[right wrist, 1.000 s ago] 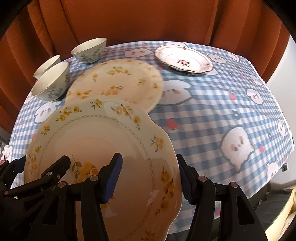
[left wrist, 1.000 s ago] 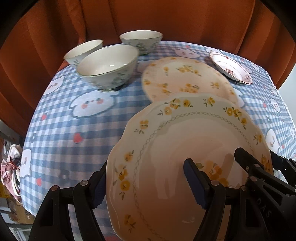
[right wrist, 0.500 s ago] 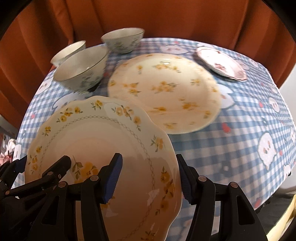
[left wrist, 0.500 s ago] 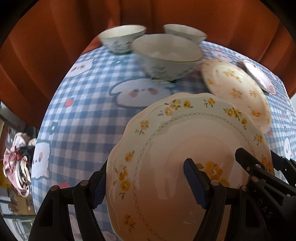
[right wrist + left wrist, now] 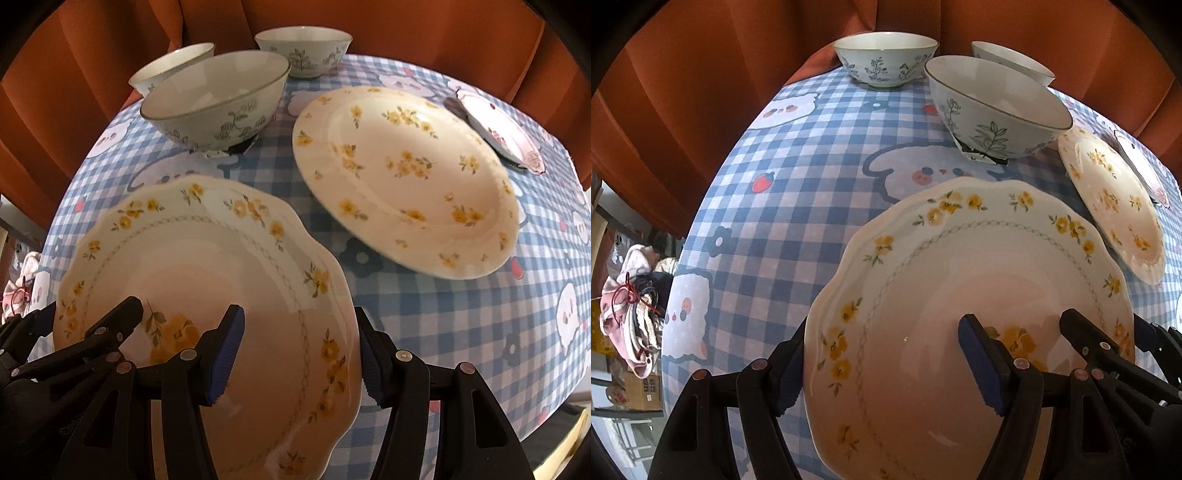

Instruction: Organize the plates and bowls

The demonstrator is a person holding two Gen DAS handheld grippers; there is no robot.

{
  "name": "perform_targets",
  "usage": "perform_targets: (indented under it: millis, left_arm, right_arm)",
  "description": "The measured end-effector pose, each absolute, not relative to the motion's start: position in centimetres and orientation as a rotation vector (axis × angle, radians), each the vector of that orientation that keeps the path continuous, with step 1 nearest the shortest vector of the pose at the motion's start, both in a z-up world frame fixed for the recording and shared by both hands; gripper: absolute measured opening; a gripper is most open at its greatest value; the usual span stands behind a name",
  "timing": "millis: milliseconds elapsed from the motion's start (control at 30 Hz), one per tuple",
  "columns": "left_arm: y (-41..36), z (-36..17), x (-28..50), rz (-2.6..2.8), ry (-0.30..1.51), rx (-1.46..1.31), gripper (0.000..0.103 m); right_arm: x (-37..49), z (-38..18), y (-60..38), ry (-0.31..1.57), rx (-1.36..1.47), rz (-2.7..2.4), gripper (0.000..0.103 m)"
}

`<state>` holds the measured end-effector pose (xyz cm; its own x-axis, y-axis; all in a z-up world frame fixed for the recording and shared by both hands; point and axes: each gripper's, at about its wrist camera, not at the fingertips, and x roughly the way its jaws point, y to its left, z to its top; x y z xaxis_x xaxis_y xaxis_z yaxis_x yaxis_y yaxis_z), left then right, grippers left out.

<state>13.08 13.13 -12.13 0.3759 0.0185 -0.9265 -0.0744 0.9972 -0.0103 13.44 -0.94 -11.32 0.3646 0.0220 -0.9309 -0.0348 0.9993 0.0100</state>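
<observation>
The scalloped plate is held up over the counter by both grippers. The left gripper pinches its left rim, one jaw under the edge and one on the inside. The right gripper pinches the right rim in the same way. The plate is tilted, with the near side lower. Just behind it on the checked cloth lies a round flowered plate, flat. To the left of that plate stands a big bowl, upright, with something dark under its foot. Behind it stand two smaller bowls, one at the back and one at the left edge. Far right lies a small plate with red pattern. An orange curtain hangs behind the counter
</observation>
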Motion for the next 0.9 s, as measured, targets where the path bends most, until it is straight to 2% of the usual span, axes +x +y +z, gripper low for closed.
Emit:
perform_targets:
  millis: [300, 467, 533, 900]
  left_arm:
    - [12.8, -10.9, 11.9, 0.111, 1.165, -0.018, 0.082]
    - [13.1, -9.2, 10.8, 0.114, 1.144, -0.061, 0.088]
    - [13.0, -8.4, 10.6, 0.108, 1.131, -0.068, 0.089]
    - [10.1, -4.9, 10.9, 0.085, 1.056, -0.123, 0.090]
  right_arm:
    - [13.5, -11.1, -1.3, 1.219, 0.010, 0.078, 0.064]
    - [12.7, -8.7, -1.4, 1.180, -0.027, 0.077, 0.077]
    - [12.5, -7.7, -1.6, 1.163, -0.041, 0.079, 0.078]
    - [12.3, -3.4, -4.9, 1.073, -0.029, 0.104, 0.079]
